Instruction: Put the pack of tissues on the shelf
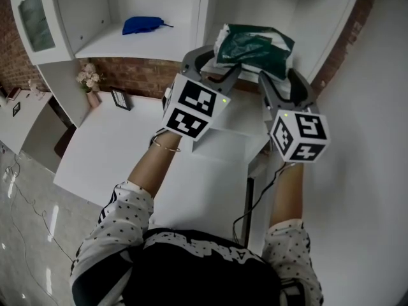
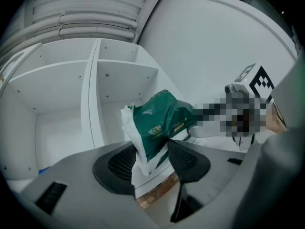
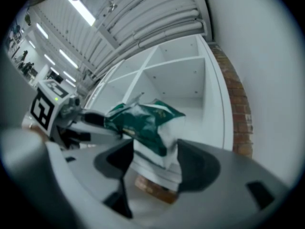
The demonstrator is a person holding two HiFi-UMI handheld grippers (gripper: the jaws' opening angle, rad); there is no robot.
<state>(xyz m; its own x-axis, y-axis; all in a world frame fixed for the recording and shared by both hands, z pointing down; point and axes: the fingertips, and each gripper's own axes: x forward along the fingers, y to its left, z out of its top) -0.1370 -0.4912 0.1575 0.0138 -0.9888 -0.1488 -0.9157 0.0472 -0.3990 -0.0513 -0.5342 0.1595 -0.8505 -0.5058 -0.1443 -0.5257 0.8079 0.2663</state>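
- A white shelf unit (image 1: pixel 203 18) with open compartments stands against a brick wall (image 1: pixel 137 75); a white tabletop (image 1: pixel 127 152) lies below it.
- In the left compartment a blue thing (image 1: pixel 141 24) lies on the shelf board. On the tabletop, near the wall, stand a small bunch of flowers (image 1: pixel 89 78) and a small dark frame (image 1: pixel 120 99), near each other.
- The pack of tissues (image 1: pixel 255 43), in green wrap with white ends, is up in the air in front of the right compartment, carried between the two tools and not resting on any shelf board.
- The left tool (image 2: pixel 152 159) grips the pack's left end: the crumpled white end and some of the green wrap sit pinched between its dark pads.
- The right tool (image 3: pixel 155 159) grips the other end, and the pack fills the gap between its two pads.
- Both tools point towards the shelf unit, side by side, marker cubes facing the person, whose sleeves (image 1: pixel 121 215) are dotted.
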